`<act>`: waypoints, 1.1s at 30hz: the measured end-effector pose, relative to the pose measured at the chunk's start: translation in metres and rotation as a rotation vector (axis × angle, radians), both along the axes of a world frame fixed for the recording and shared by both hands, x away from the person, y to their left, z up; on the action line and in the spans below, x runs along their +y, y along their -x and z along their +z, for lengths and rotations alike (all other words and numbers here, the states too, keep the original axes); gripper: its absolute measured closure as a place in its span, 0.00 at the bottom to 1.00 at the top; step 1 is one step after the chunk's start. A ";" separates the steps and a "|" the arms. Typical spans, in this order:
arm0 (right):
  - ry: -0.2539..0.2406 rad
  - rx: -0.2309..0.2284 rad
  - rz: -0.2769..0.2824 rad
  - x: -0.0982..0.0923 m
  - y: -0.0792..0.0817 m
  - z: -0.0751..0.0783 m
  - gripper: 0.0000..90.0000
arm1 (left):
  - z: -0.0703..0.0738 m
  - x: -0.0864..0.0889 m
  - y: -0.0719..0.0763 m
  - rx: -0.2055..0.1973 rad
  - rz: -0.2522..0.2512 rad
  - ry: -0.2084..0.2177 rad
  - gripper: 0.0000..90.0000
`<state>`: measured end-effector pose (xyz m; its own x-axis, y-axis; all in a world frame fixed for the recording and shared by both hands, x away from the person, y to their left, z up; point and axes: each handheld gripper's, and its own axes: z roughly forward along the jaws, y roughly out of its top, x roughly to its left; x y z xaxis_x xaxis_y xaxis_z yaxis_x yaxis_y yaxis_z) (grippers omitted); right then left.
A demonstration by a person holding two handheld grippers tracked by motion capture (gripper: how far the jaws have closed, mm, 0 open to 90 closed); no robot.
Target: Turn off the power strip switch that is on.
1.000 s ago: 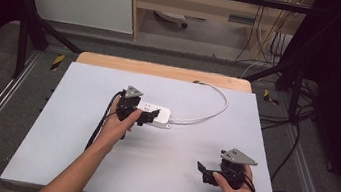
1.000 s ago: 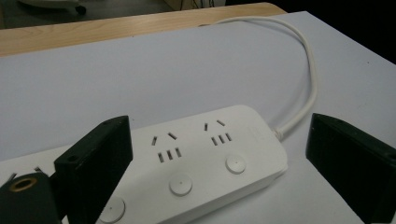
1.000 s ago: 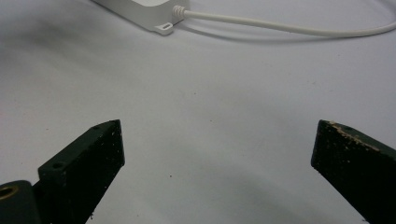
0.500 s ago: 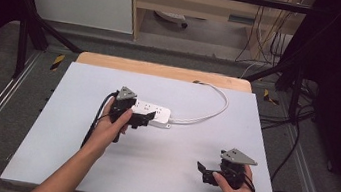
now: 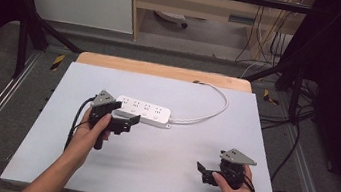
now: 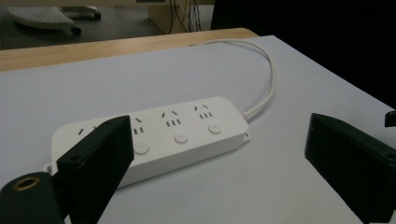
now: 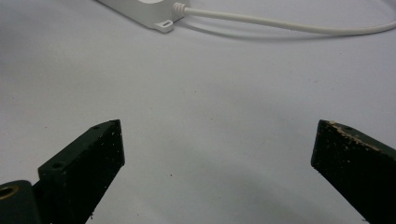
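Left hand-held gripper (image 5: 127,120), jaws spread, beside unmarked white power strip (image 5: 145,111) on bench (image 5: 168,171); right hand-held gripper (image 5: 204,173) released, well apart.

A white power strip (image 5: 143,112) lay flat on the worktop, a little toward 10 o'clock from the middle. It was long, with round corners. Its top faced up and had a row of sockets, with a small round button by each one. A tiny tab stuck out at each end. A white cord (image 5: 206,113) came out of its 3 o'clock end. The cord bent in a curve up toward 12 o'clock and went to the far edge of the worktop.
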<state>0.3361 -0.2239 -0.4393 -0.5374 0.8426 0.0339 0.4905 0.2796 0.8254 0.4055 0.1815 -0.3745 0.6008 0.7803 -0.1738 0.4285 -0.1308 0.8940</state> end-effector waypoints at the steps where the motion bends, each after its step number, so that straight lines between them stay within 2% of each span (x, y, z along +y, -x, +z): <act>1: -0.001 0.002 0.000 0.000 0.000 0.000 0.04 | 0.001 0.003 0.002 -0.006 0.004 0.000 0.09; 18: 0.003 0.006 0.000 0.000 0.000 -0.001 0.04 | -0.004 0.056 0.040 -0.047 0.050 -0.019 0.09; 27: 0.003 0.007 -0.004 0.000 -0.001 -0.001 0.04 | -0.020 0.083 0.062 -0.053 0.088 -0.038 0.08; 30: 0.011 0.003 -0.006 -0.001 -0.001 -0.002 0.04 | -0.029 0.091 0.072 -0.043 0.102 -0.037 0.09; 33: 0.024 -0.009 -0.022 -0.002 -0.002 -0.003 0.04 | -0.041 0.094 0.082 -0.047 0.099 -0.058 0.08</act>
